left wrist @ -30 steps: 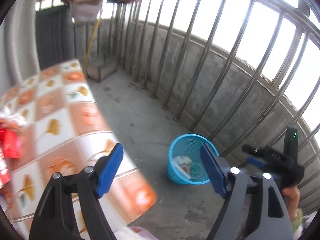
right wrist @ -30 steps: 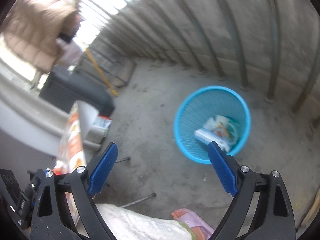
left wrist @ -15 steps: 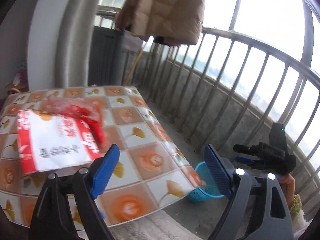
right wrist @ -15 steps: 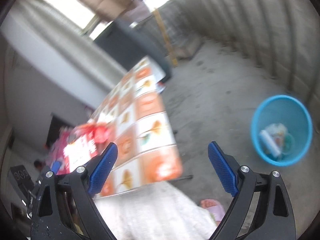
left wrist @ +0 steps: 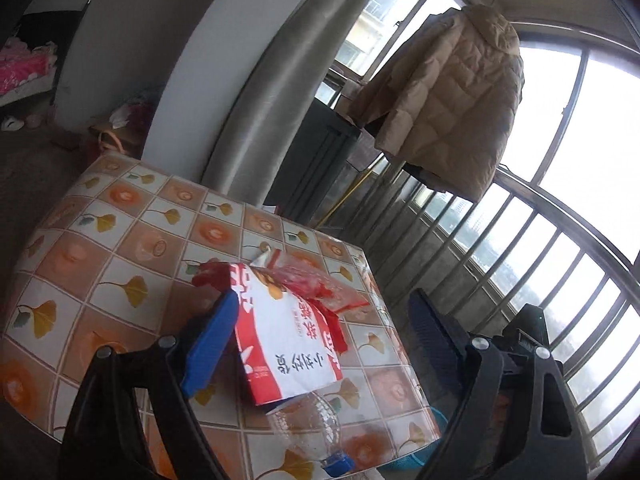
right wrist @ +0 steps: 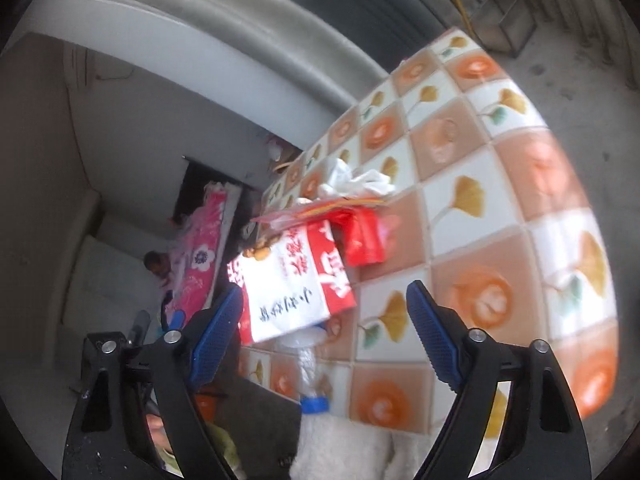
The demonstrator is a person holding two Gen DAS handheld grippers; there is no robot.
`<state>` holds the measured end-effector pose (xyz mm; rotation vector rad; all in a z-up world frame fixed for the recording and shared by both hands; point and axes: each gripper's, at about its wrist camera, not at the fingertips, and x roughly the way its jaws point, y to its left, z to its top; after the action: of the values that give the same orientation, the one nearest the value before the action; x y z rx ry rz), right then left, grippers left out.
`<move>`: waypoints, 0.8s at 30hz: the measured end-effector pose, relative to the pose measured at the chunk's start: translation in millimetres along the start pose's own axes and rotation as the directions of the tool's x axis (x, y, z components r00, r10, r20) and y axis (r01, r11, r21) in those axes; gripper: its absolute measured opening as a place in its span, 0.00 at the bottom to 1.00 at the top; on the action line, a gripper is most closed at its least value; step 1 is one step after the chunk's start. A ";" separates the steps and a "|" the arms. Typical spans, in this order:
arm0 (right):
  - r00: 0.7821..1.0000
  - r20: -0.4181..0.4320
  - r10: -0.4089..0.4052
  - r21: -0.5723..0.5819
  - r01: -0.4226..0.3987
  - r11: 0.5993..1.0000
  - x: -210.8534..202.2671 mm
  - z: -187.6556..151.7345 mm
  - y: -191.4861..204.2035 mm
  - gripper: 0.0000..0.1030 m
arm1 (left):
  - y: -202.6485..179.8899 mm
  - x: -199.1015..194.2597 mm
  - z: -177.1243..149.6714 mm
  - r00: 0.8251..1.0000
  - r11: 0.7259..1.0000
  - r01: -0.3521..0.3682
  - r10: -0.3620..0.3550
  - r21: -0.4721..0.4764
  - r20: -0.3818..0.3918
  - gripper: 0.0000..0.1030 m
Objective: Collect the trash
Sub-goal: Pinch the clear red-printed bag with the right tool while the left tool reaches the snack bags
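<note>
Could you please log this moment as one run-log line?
left gripper: open, empty | right gripper: open, empty | red-white bag, plastic bottle: on table

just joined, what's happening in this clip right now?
A person with a claw in each hand is clearing trash off a tiled-pattern table. Both the left claw and right claw are open and empty, pointed at the pile: a red-and-white bag, red wrappers, crumpled white paper and a clear plastic bottle with a blue cap lying at the table edge. Nothing is gripped yet.
</note>
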<state>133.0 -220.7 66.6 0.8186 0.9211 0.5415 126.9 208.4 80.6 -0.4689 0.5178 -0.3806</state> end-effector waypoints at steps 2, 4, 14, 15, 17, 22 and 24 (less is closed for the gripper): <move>0.998 0.032 -0.063 -0.102 0.066 0.993 12.0 6.4 24.1 0.73 | 9.0 0.4 1.1 1.000 1.000 -0.013 0.013 -0.013 0.006 0.81; 0.994 0.042 -0.099 -0.219 0.105 0.970 24.1 8.8 49.1 0.70 | 15.9 1.8 0.4 1.000 1.000 -0.014 0.014 -0.025 0.001 0.81; 0.932 0.097 -0.350 -0.689 0.317 0.651 109.7 13.3 103.6 0.47 | 24.1 16.9 -11.4 0.999 1.000 0.000 -0.001 -0.023 -0.050 0.80; 0.922 0.093 -0.375 -0.701 0.328 0.633 116.9 13.9 102.1 0.43 | 22.7 16.6 -11.9 0.999 1.000 0.000 -0.001 -0.021 -0.052 0.79; 0.908 0.077 -0.413 -0.713 0.339 0.614 126.7 16.9 94.9 0.21 | 21.2 17.5 -11.9 0.998 1.000 0.001 -0.001 -0.013 -0.057 0.76; 0.913 0.097 -0.396 -0.699 0.346 0.626 121.3 16.1 90.9 0.07 | 20.2 23.1 -5.4 0.998 1.000 0.013 -0.013 -0.003 -0.067 0.68; 0.911 0.119 -0.394 -0.698 0.359 0.620 118.7 14.6 92.2 0.03 | 18.9 27.5 -1.1 0.997 0.999 0.030 -0.031 -0.012 -0.077 0.65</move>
<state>199.7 -87.2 89.4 -0.1103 0.7995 0.4854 152.7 211.1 59.5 -0.4741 0.5886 -0.4272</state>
